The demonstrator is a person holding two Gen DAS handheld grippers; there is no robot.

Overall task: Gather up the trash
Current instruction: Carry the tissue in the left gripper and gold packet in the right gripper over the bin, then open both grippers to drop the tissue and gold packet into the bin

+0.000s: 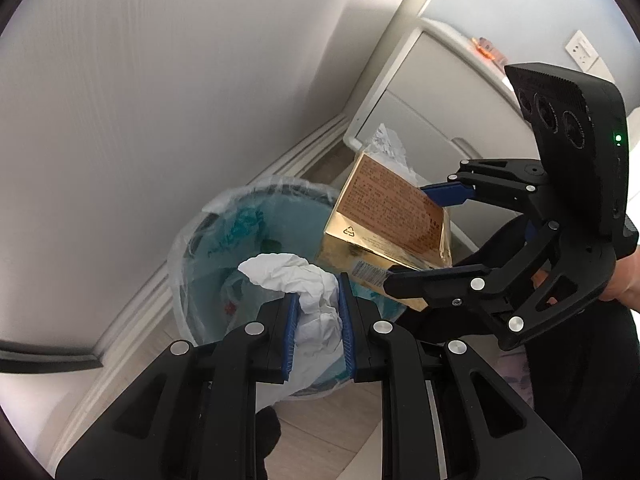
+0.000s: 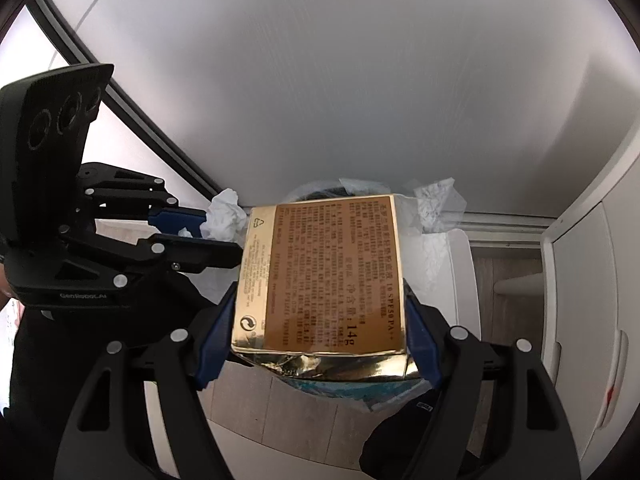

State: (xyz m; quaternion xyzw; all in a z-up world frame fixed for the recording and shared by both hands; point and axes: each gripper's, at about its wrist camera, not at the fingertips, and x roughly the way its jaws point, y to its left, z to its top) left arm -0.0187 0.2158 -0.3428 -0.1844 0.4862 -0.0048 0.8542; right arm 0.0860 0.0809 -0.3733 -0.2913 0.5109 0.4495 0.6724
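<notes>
My left gripper (image 1: 318,300) is shut on a crumpled white paper tissue (image 1: 298,276) and holds it over the open trash bin (image 1: 208,248), which has a clear plastic liner. My right gripper (image 2: 320,300) is shut on a gold cardboard box (image 2: 320,268) with printed text, also held above the bin (image 2: 332,190). In the left wrist view the box (image 1: 384,216) hangs over the bin's right rim, with the right gripper (image 1: 404,236) clamped on it. In the right wrist view the left gripper (image 2: 224,232) and its tissue (image 2: 224,216) sit left of the box.
A white wall (image 1: 160,80) with a baseboard runs behind the bin. A white cabinet (image 1: 432,112) stands to the right, also in the right wrist view (image 2: 580,280). The floor (image 1: 332,420) is pale wood. Some trash lies in the bin's bottom.
</notes>
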